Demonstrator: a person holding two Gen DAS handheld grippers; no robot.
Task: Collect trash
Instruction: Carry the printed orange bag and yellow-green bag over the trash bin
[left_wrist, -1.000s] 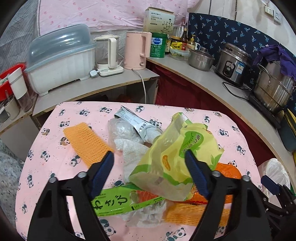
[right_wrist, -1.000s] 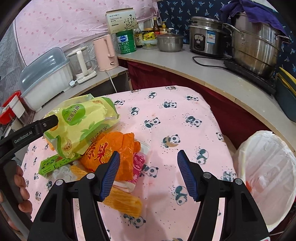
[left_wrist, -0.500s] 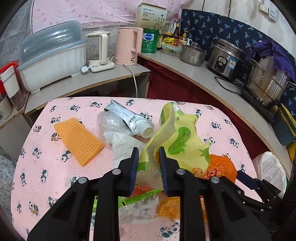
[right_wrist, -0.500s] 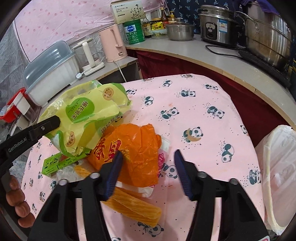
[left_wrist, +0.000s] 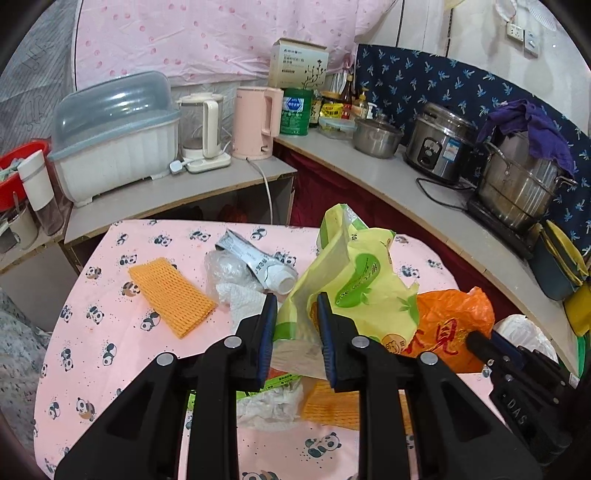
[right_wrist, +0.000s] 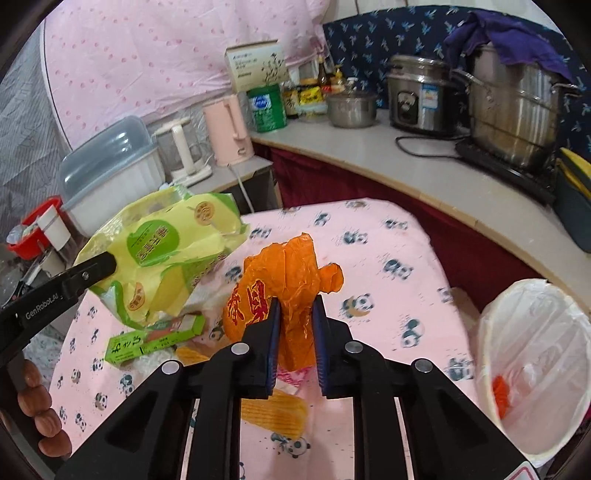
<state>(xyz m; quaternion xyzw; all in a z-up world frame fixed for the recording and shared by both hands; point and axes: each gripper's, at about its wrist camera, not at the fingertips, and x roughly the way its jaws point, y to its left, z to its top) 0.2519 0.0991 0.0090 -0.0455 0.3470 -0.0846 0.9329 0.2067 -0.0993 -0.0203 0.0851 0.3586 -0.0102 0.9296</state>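
Observation:
My left gripper (left_wrist: 294, 334) is shut on a yellow-green snack bag (left_wrist: 354, 280) and holds it up off the pink panda tablecloth (left_wrist: 110, 332); the bag also shows in the right wrist view (right_wrist: 166, 254). My right gripper (right_wrist: 295, 339) is shut on an orange plastic bag (right_wrist: 284, 280), lifted above the table; it also shows in the left wrist view (left_wrist: 447, 325). On the table lie an orange foam net (left_wrist: 170, 291), a squeezed tube (left_wrist: 258, 258), crumpled tissue (left_wrist: 240, 299), a green box (right_wrist: 155, 339) and another orange net (right_wrist: 273, 410).
A white-lined trash bin (right_wrist: 532, 362) stands off the table's right edge. Behind are a counter (left_wrist: 424, 199) with rice cooker (left_wrist: 439, 144), steel pots, a pink kettle (left_wrist: 255, 125) and a dish box (left_wrist: 114, 136) on a low shelf.
Both grippers went from open to shut: the left closed on the yellow-green bag, the right on the orange bag. Both bags have been lifted.

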